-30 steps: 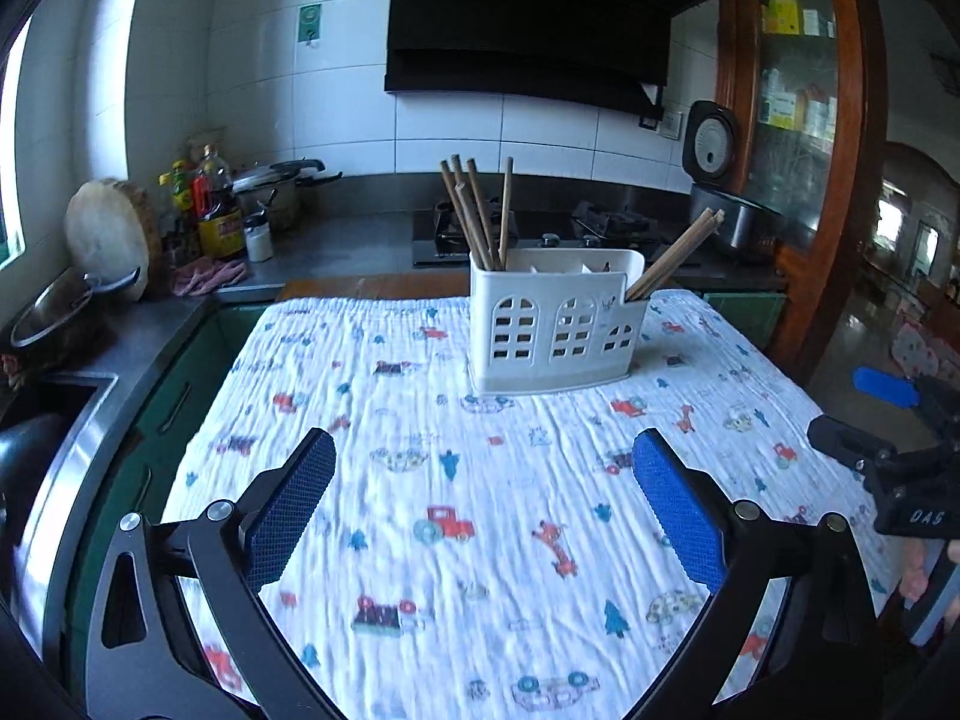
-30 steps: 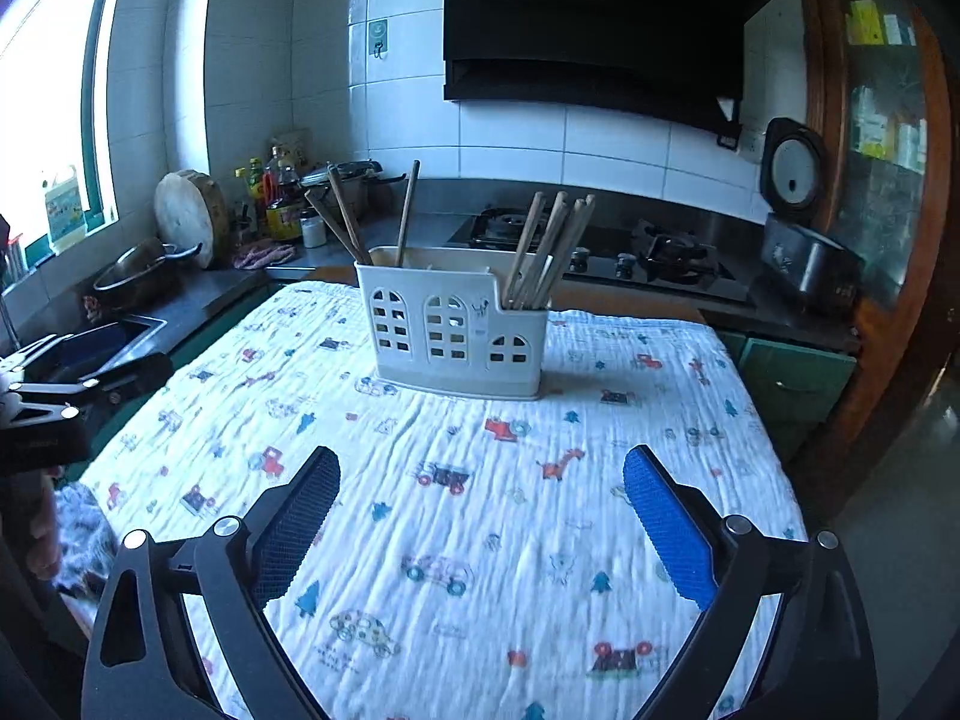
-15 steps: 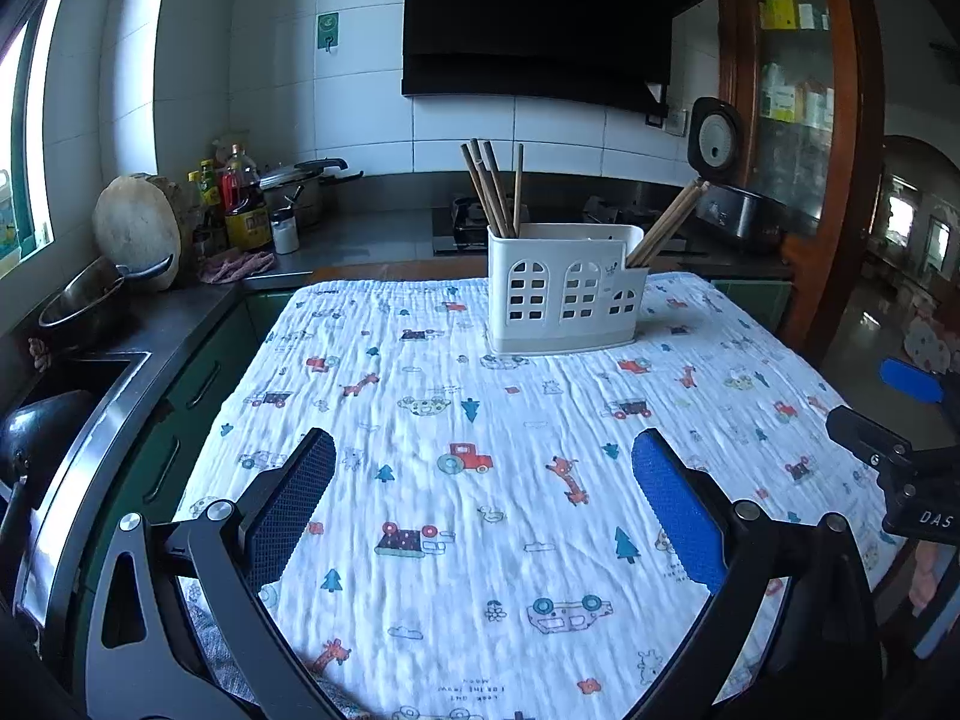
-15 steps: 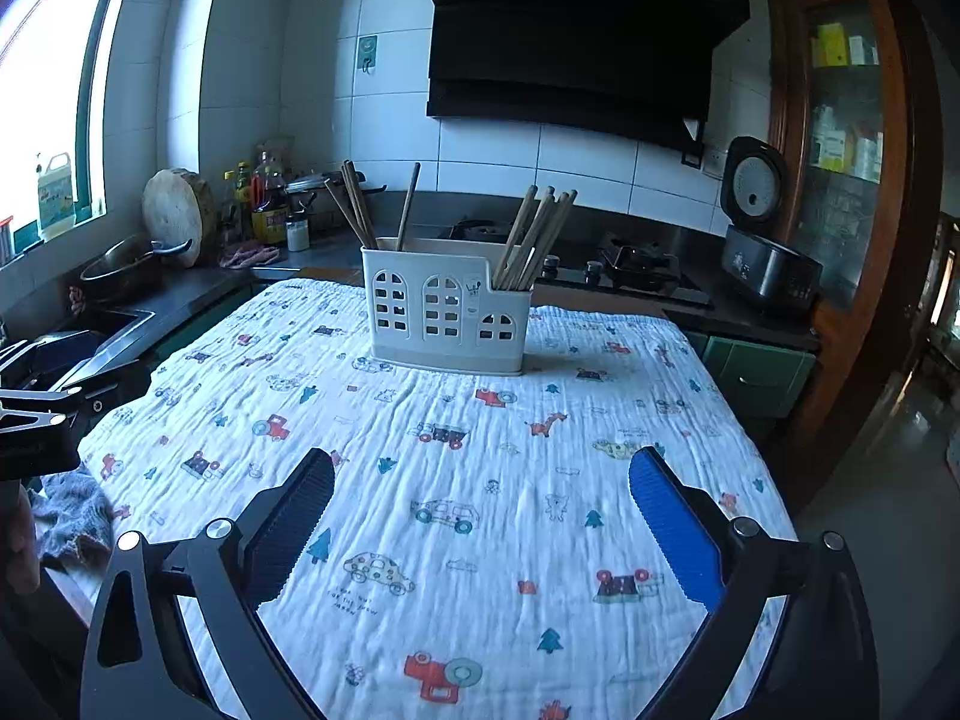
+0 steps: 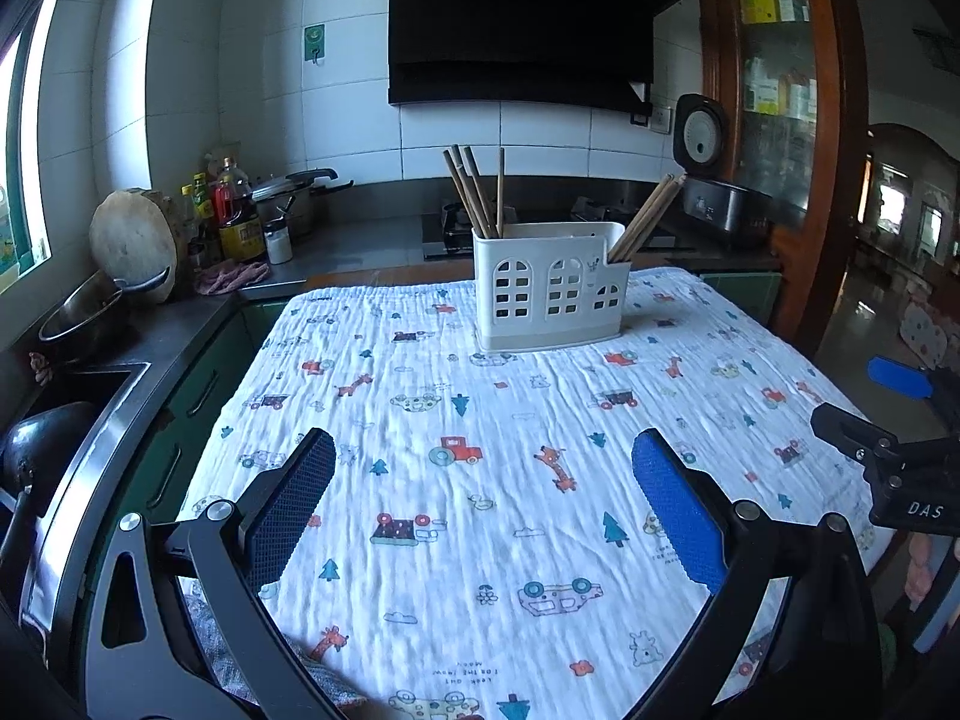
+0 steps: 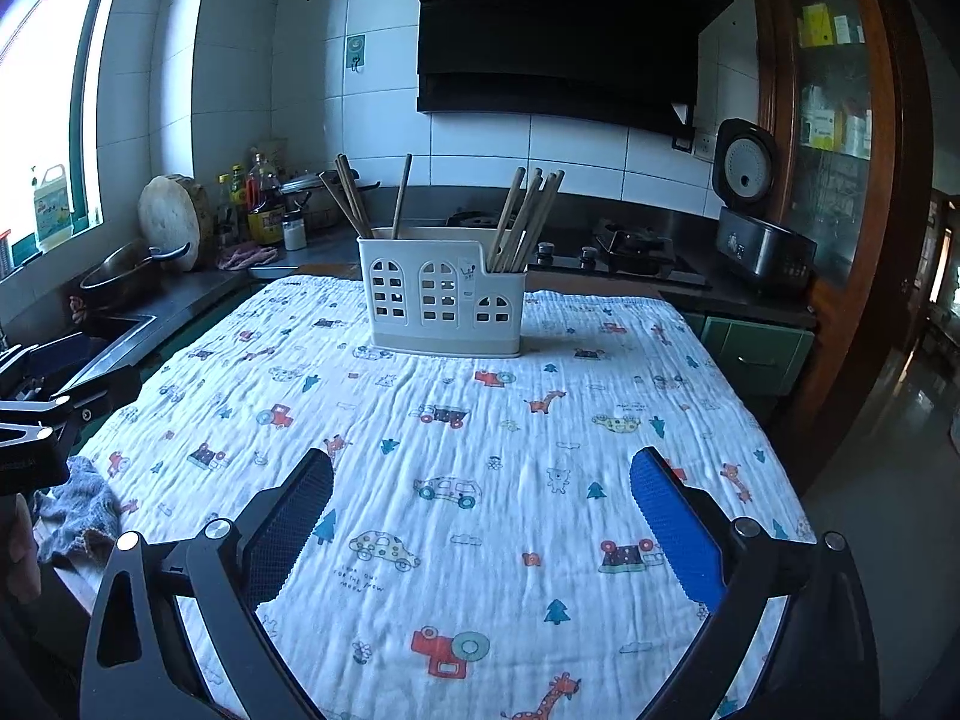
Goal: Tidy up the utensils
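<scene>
We see both grippers hovering low over the near end of the table, jaws spread wide, nothing between the blue pads. Left gripper (image 5: 483, 501) and right gripper (image 6: 480, 504) both point at the white utensil caddy (image 5: 551, 288), which stands upright on the patterned cloth (image 5: 480, 480) toward the far edge, well apart from both. Chopsticks (image 5: 474, 192) lean in the caddy's left compartment, a second bundle (image 5: 645, 219) leans out of the lower right compartment; middle section contents we can't tell. Right gripper's fingers are visible at the right edge of the left wrist view. Counter behind: stove, rice cooker (image 6: 759, 222), bottles (image 5: 237, 216), round chopping board (image 5: 135, 243)
</scene>
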